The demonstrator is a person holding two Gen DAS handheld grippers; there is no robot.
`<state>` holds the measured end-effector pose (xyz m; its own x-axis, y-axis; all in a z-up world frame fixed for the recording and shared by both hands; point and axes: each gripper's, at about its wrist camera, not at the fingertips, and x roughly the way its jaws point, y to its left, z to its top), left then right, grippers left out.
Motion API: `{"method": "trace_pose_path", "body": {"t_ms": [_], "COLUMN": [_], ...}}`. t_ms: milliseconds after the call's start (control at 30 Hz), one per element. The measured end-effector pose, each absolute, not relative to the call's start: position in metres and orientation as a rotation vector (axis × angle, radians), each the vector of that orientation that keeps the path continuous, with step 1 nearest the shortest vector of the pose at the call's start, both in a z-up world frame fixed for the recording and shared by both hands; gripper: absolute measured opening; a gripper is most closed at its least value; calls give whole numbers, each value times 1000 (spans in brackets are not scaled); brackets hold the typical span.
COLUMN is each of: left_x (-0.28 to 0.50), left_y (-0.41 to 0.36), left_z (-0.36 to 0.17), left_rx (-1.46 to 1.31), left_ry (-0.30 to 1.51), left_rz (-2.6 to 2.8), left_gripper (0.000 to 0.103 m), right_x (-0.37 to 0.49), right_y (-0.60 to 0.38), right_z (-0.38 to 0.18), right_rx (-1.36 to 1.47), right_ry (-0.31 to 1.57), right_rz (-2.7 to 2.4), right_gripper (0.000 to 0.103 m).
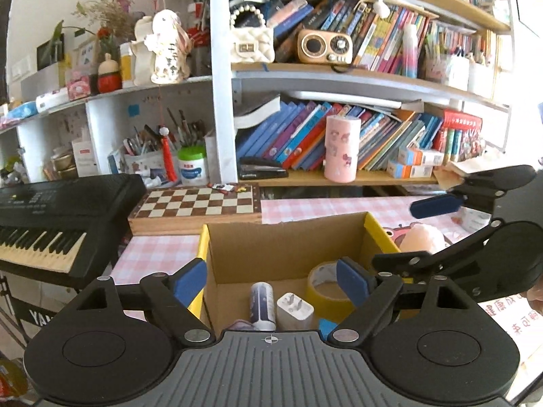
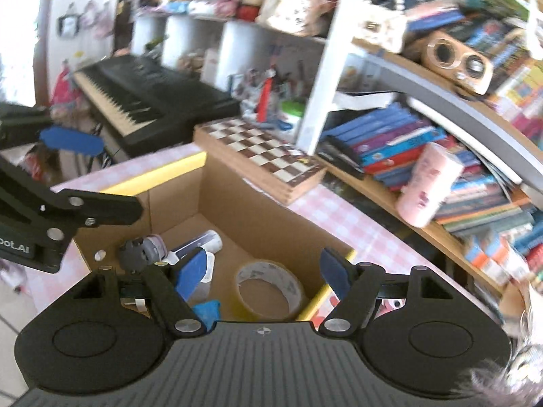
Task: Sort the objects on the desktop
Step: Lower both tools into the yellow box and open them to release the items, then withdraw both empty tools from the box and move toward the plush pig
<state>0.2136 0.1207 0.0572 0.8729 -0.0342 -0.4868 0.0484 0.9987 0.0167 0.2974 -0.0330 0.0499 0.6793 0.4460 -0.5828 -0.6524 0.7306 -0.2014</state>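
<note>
**Both grippers are hanging open over the box**

The desk with the pink checked cloth [image 1: 339, 207] is carrying everything. A cardboard box [image 1: 285, 237] with yellow edges is sitting on it, in front of the chessboard [image 1: 200, 203], which is lying toward the desk's back edge beside the black keyboard [image 1: 51, 217].

The left gripper [image 1: 271, 281] is hanging over the near side of the box. Its jaws are spread wide and are gripping nothing. The right gripper [image 2: 264, 268] is hanging over the box too, tilted, and its jaws are also apart with nothing between them.

Inside the box, a roll of yellow tape [image 1: 327, 286] is lying flat near the right wall. In the right wrist view it is sitting right below the open jaws, so the right hand looks nearer to it. A white tube [image 1: 262, 305] is lying on the box floor, its long side pointing from the near wall toward the far wall. A white plug charger [image 1: 294, 310] is standing just beside the tube, prongs up. A small grey and pink thing [image 2: 142, 249] is lying near the left wall; I cannot tell what it is.

Outside the box, a soft pink toy [image 1: 422, 237] is sitting on the cloth just past the right wall. It looks like the next thing to sort. It is lying to the right of both sets of jaws, so the right hand is probably closer.
</note>
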Motion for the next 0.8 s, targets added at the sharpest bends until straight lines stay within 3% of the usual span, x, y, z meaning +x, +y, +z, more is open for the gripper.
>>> {"method": "trace_pose_path", "body": {"t_ms": [800], "left_x": [116], "left_y": [127], "left_z": [39], "left_rx": [-67], "left_ry": [508], "left_rz": [-6], "left_gripper": [89], "right_x": [177], "right_y": [-73], "right_z": [43], "right_rx": [-153], "right_ry": [524], "right_rz": [354], "right_gripper": [72]}}
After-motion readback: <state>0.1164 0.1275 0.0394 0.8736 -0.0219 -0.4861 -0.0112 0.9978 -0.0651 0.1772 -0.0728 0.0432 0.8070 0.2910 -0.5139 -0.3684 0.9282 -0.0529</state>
